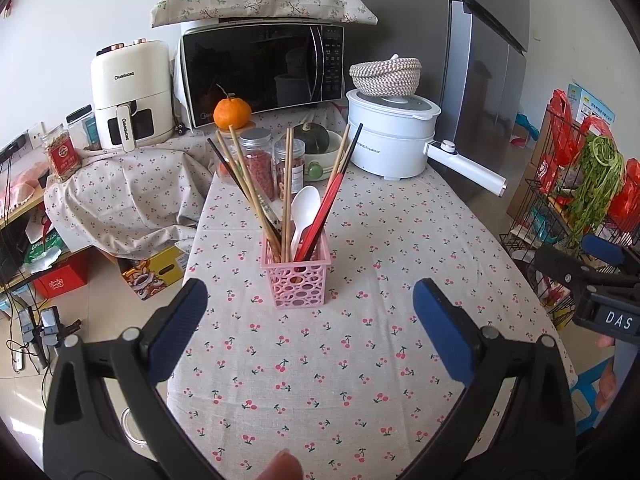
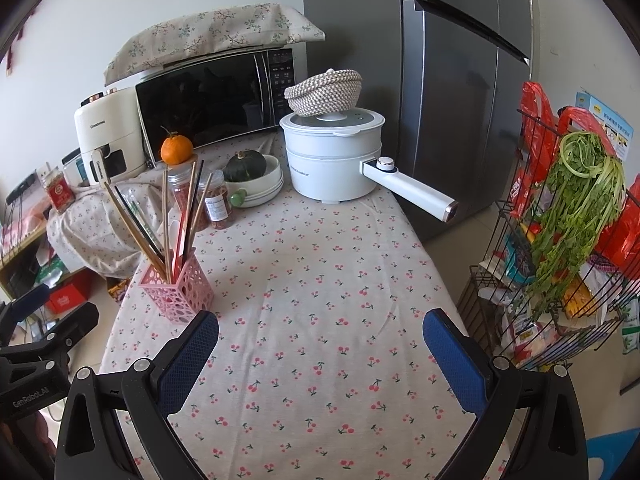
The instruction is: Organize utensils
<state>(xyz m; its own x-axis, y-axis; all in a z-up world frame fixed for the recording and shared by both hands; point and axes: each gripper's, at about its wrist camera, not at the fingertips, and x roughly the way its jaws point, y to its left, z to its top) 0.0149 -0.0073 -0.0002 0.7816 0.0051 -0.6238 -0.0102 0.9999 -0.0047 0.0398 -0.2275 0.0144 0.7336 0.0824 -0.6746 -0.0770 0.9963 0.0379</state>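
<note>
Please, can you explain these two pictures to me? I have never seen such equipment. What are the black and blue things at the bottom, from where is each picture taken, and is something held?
There is no robot here. A person holds a hand tool in each hand: a black clamp with two blue-padded fingers. A small wide-angle camera on each tool looks forward along the fingers, so the edges look bent.

One picture comes from the left gripper, the other from the right gripper. Both are open and hold nothing.

Below them is a table with a cherry-print cloth. On it stands a pink basket with chopsticks and a white spoon upright inside. Behind are two jars, an orange, a white pot, a microwave and an air fryer.
</note>
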